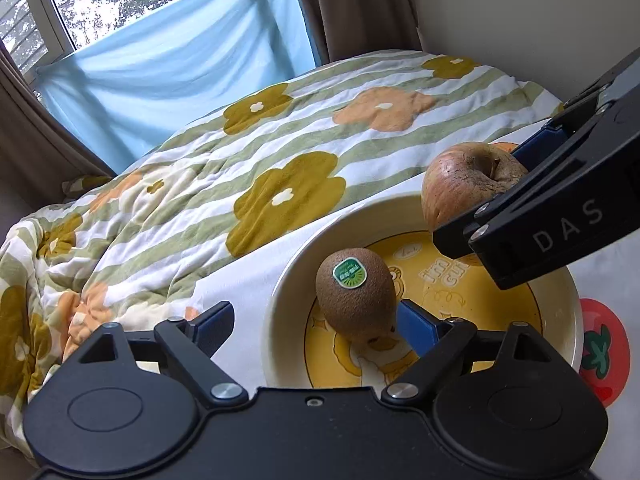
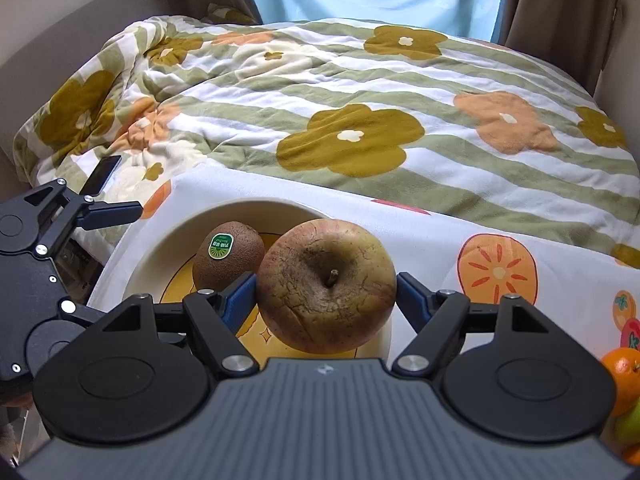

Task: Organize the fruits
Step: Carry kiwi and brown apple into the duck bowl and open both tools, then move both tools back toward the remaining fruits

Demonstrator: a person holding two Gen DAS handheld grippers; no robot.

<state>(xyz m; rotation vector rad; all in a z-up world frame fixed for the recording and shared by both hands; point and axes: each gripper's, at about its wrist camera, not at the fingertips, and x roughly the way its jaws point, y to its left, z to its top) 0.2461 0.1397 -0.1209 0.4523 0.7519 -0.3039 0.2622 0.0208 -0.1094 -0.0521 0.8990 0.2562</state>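
A cream bowl (image 1: pixel 288 276) with a yellow cartoon bottom stands on a fruit-print cloth. A brown kiwi (image 1: pixel 356 294) with a green sticker lies in it. My left gripper (image 1: pixel 316 316) is open, its jaws wide around the kiwi; whether the right pad touches it I cannot tell. My right gripper (image 2: pixel 326 292) is shut on a wrinkled reddish apple (image 2: pixel 326 284) and holds it over the bowl (image 2: pixel 168 248), beside the kiwi (image 2: pixel 228 254). The apple (image 1: pixel 464 184) and right gripper also show in the left wrist view.
A flowered quilt (image 2: pixel 360 100) covers the bed behind the cloth. An orange (image 2: pixel 624 372) and other fruit lie at the right edge. A dark phone (image 2: pixel 102 174) lies on the quilt at left. A blue curtain and window stand behind.
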